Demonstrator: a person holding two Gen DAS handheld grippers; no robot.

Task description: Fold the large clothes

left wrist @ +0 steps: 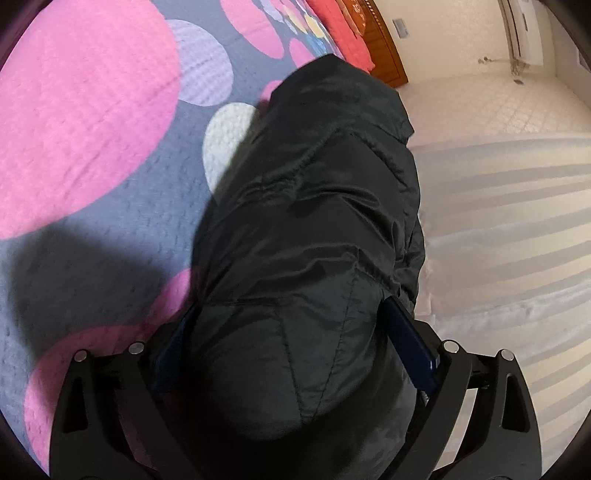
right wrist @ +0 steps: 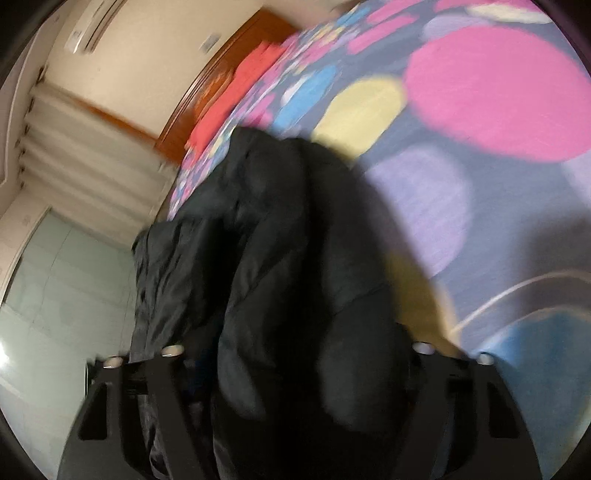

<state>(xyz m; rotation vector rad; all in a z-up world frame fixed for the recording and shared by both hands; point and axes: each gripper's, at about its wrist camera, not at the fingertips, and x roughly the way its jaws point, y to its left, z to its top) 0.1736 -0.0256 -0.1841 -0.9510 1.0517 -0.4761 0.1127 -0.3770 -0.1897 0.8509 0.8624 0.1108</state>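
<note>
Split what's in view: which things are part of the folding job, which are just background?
Job:
- black jacket, bunched between both grippers
- left gripper, clamped on it
- right gripper, jacket between its fingers
- spotted bedspread, the folding surface

Background:
- red pillow
- wooden headboard
- air conditioner
- tiled floor

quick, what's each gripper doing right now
left gripper: closed on the black jacket.
right gripper: jacket bunched between its jaws, apparently gripped; blurry, fingers hidden.

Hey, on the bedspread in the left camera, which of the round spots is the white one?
The pale white oval tucked against the left edge of the black jacket. Its neighbours are the huge pink spot and the lilac one above it.
</note>
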